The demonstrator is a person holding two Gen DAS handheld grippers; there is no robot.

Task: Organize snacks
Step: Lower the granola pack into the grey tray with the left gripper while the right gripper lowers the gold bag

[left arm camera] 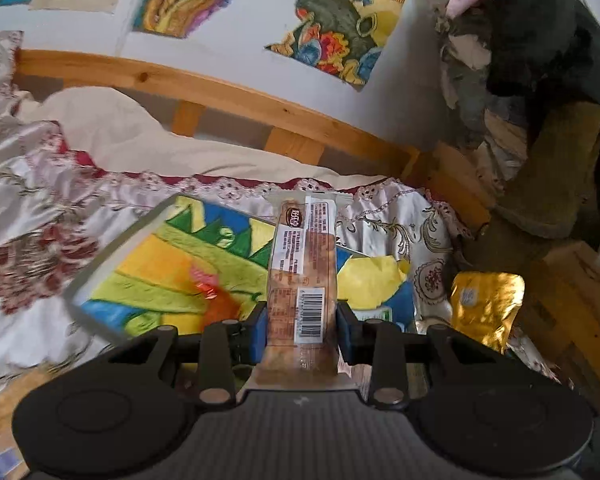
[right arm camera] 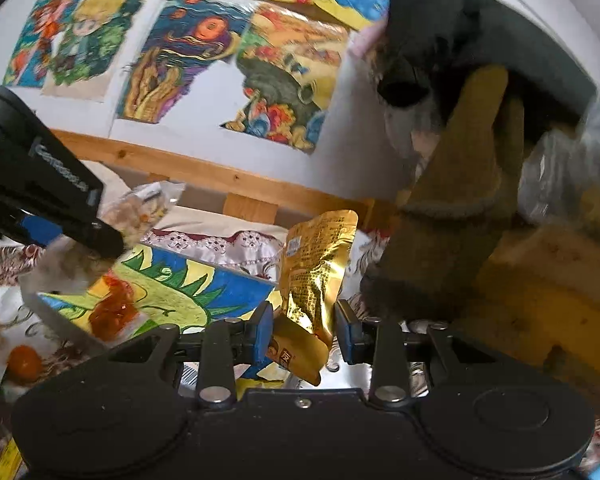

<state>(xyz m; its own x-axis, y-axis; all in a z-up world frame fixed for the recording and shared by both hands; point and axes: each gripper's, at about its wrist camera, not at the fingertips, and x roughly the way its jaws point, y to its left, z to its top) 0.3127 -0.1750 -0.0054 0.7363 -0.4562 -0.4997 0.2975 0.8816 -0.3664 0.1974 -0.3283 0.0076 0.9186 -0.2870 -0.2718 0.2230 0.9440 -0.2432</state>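
My left gripper [left arm camera: 302,320] is shut on a long clear snack packet [left arm camera: 303,264] with a barcode label; it sticks forward above a colourful drawing board [left arm camera: 172,264] on the bed. The right wrist view also shows that gripper [right arm camera: 60,236] with the packet [right arm camera: 140,208] at left. My right gripper [right arm camera: 304,328] is shut on a crinkled gold foil pouch [right arm camera: 316,264], held upright above the bedspread. The pouch also shows in the left wrist view [left arm camera: 486,300] at right. An orange wrapped candy [right arm camera: 112,312] lies on the board, blurred in the left wrist view [left arm camera: 216,296].
A wooden bed rail [left arm camera: 228,92] runs behind the patterned bedspread [left arm camera: 40,208]. Drawings hang on the white wall [right arm camera: 204,120]. Dark and mustard clothes [right arm camera: 460,184] pile up at right over a wooden box [left arm camera: 572,292]. An orange round snack [right arm camera: 24,362] lies at far left.
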